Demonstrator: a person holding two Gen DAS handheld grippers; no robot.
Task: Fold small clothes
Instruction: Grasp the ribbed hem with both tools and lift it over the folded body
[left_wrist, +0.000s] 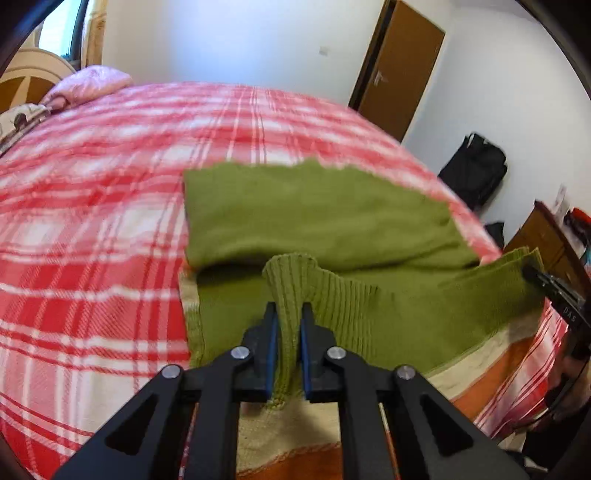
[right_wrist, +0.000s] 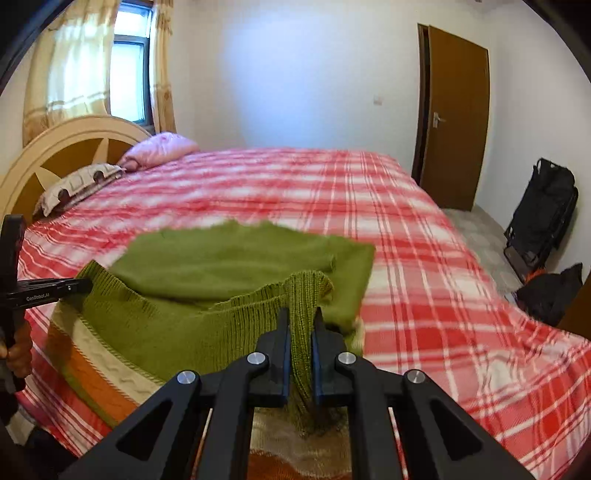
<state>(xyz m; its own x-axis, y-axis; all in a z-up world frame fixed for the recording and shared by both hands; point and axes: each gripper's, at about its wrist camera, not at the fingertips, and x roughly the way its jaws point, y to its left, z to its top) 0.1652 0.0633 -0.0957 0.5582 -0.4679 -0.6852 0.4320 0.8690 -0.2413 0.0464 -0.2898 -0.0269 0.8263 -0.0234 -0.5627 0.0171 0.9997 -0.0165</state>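
bed (right_wrist: 424, 258): red plaid cover | on it: green sweater (right_wrist: 229, 258), pillows (right_wrist: 159, 149) at headboard

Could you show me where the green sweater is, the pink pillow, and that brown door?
green sweater (left_wrist: 317, 218): left wrist view, on its folded-over upper panel.
pink pillow (right_wrist: 159, 149): right wrist view, middle of its top.
brown door (right_wrist: 458, 122): right wrist view, centre of the door leaf.

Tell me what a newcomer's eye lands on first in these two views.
First, the green knitted sweater, lying partly folded at the near edge of the bed, its ribbed hem lifted off the cover. The left gripper and the right gripper are each shut on that hem, one near each end. Behind it spreads the red and white plaid bedcover, with a brown door in the far wall.
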